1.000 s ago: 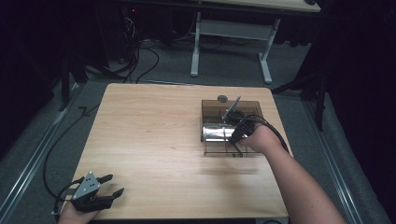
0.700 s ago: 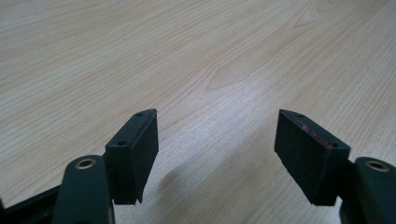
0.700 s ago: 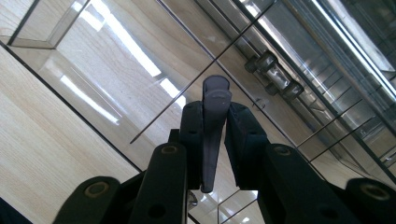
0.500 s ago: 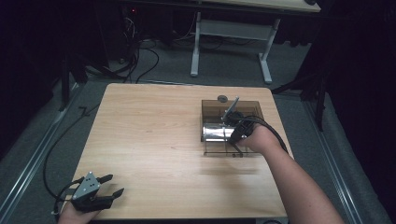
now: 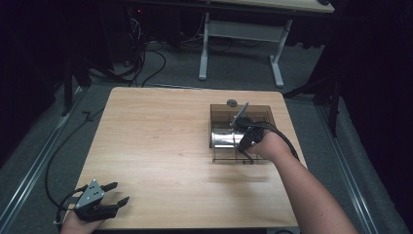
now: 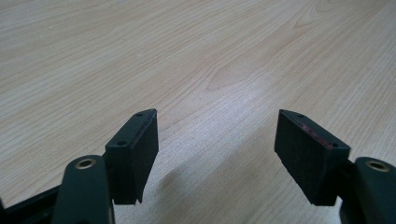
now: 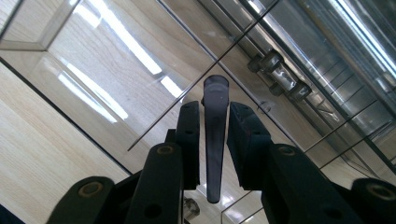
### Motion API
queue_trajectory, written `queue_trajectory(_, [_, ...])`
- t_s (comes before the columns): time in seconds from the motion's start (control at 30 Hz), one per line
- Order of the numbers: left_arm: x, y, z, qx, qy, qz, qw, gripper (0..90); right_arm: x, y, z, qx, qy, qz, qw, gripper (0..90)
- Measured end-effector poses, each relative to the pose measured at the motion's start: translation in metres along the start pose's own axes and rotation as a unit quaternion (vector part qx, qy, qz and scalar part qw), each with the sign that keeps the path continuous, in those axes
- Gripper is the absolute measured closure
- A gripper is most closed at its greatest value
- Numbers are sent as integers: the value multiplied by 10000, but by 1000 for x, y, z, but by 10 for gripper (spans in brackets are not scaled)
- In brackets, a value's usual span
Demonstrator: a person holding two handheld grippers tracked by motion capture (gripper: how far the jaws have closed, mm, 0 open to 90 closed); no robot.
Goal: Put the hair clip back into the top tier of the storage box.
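Table: the wooden table (image 5: 160,146) carries a clear smoked plastic box (image 5: 242,132) on its right half, near the far edge.
Box: a shiny metal cylinder (image 5: 225,140) lies on its side within the box's outline, toward its left side; a small dark round piece (image 5: 232,103) sits just beyond the box's far wall.
Your right gripper: your right gripper (image 7: 212,135) is at the box, its jaws drawn in close on either side of a thin dark handle (image 7: 214,140); the handle stands between the pads, with clear panels and a small hinge (image 7: 279,74) beyond it. In the high view your right gripper (image 5: 245,139) is over the box's near right part.
Your left gripper: your left gripper (image 5: 113,195) rests at the near left corner of the table, well apart from the box. Its jaws are spread wide with nothing between them, bare wood under them.
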State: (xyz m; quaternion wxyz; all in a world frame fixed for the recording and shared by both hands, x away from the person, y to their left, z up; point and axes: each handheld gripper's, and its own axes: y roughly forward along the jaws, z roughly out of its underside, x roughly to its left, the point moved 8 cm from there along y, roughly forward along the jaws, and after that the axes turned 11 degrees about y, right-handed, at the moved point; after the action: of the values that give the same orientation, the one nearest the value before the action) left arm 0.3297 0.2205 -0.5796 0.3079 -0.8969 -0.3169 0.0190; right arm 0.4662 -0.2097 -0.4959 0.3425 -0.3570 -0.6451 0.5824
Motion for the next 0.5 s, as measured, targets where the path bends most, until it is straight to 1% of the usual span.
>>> queue_trajectory(0.1, [0,0,0,1,-1,-1,10000,309,1,-5,0,-21,50,5,10000,740])
queue_trajectory(0.17, [0,0,0,3,1,-2,10000,309,1,-10,0,-106,66,-18,9999,735])
queue_trajectory(0.2, [0,0,0,3,2,-2,10000,309,2,-13,0,-100,126,-7,9999,735])
queue_trajectory(0.27, [0,0,0,4,1,-2,10000,309,2,-17,1,-146,136,-2,9998,736])
queue_trajectory(0.33, [0,0,0,3,1,1,10000,309,3,-21,3,-150,202,-20,9997,737])
queue_trajectory(0.5, [0,0,0,2,2,1,10000,309,6,-26,12,-146,272,-44,9995,759])
